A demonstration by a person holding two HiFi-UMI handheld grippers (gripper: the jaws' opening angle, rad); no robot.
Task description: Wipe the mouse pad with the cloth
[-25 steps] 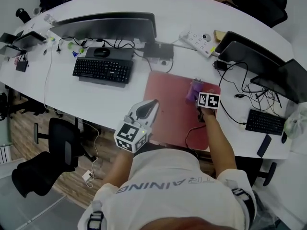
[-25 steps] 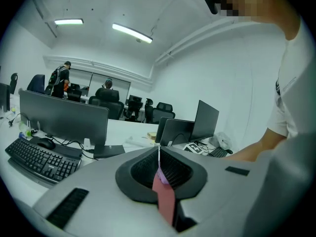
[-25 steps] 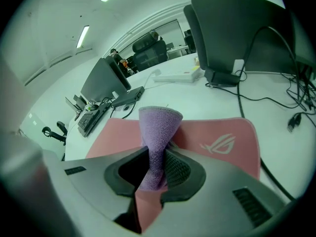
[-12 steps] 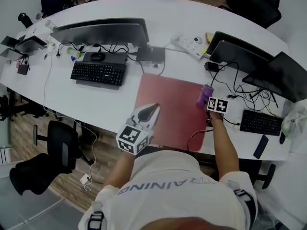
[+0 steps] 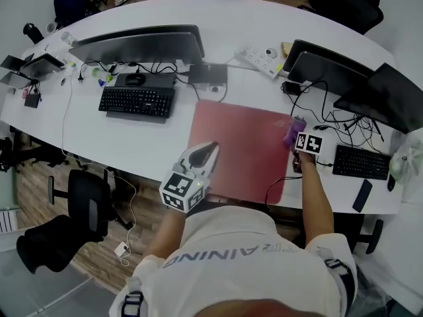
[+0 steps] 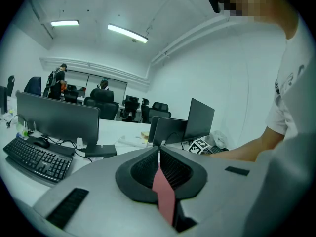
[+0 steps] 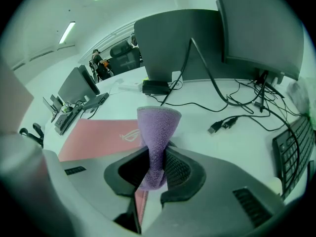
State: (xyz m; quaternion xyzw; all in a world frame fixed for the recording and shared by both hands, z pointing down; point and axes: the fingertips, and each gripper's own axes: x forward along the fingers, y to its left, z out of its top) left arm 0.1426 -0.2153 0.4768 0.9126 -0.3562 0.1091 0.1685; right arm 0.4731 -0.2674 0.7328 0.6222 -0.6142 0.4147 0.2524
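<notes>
"TRAINING" upside down on shirt (image 5: 228,240)

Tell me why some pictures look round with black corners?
Left gripper view: a fisheye lens makes a round image with dark corners, and the ceiling lights glare white. Right gripper view: same rounding; the monitor edges bow and the purple cloth looms large up close. Head view: fills the frame, no black corners, gentler bending.
</notes>
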